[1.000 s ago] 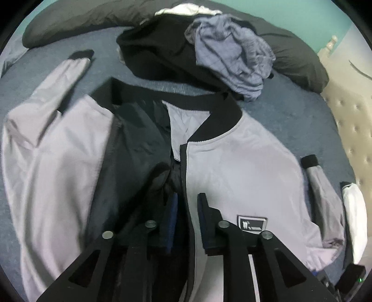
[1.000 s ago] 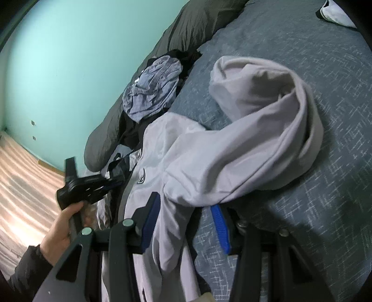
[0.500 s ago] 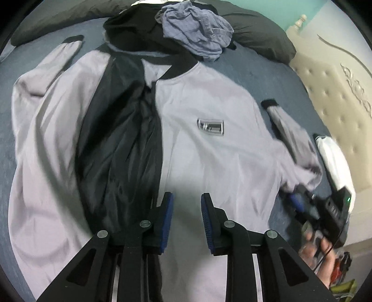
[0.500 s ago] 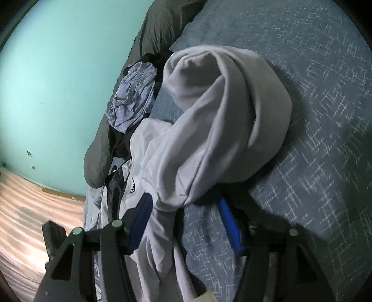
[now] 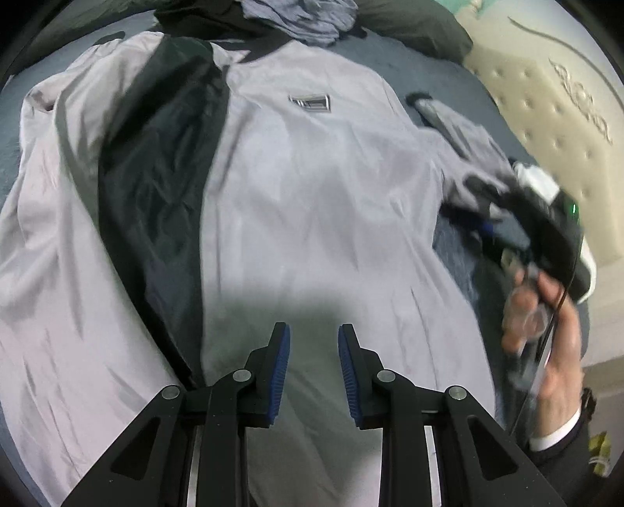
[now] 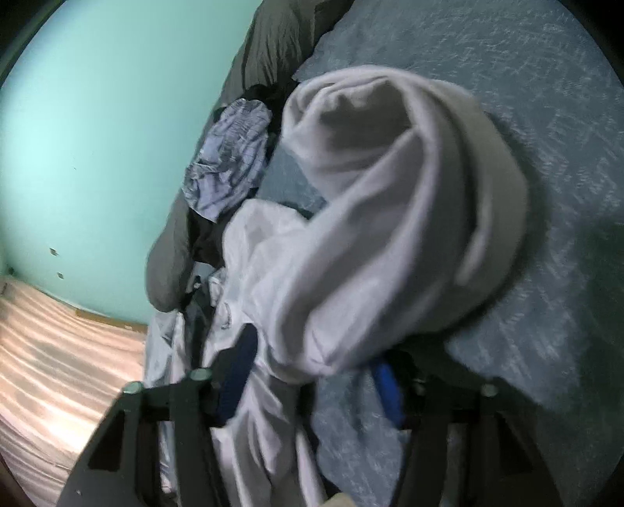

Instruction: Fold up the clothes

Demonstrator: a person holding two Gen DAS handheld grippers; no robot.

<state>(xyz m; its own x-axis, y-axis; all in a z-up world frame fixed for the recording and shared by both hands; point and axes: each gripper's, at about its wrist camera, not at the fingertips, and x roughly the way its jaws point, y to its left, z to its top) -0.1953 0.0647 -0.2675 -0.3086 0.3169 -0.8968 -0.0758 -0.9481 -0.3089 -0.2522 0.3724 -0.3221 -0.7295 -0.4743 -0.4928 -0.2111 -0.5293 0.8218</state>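
A grey bomber jacket [image 5: 312,187] lies spread face up on the blue bedspread [image 6: 546,117], its front open to show black lining [image 5: 156,175]. Above the hem the left gripper [image 5: 314,351] hovers, its jaws narrowly apart with nothing between them. To the right, the right gripper [image 6: 312,366] is closing around the bunched grey sleeve [image 6: 390,214]; whether the pads press it yet, I cannot tell.

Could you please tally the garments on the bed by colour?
Grey: 1, the jacket
Blue: 1, the crumpled garment
Black: 1, the garment under the blue one
Total: 3
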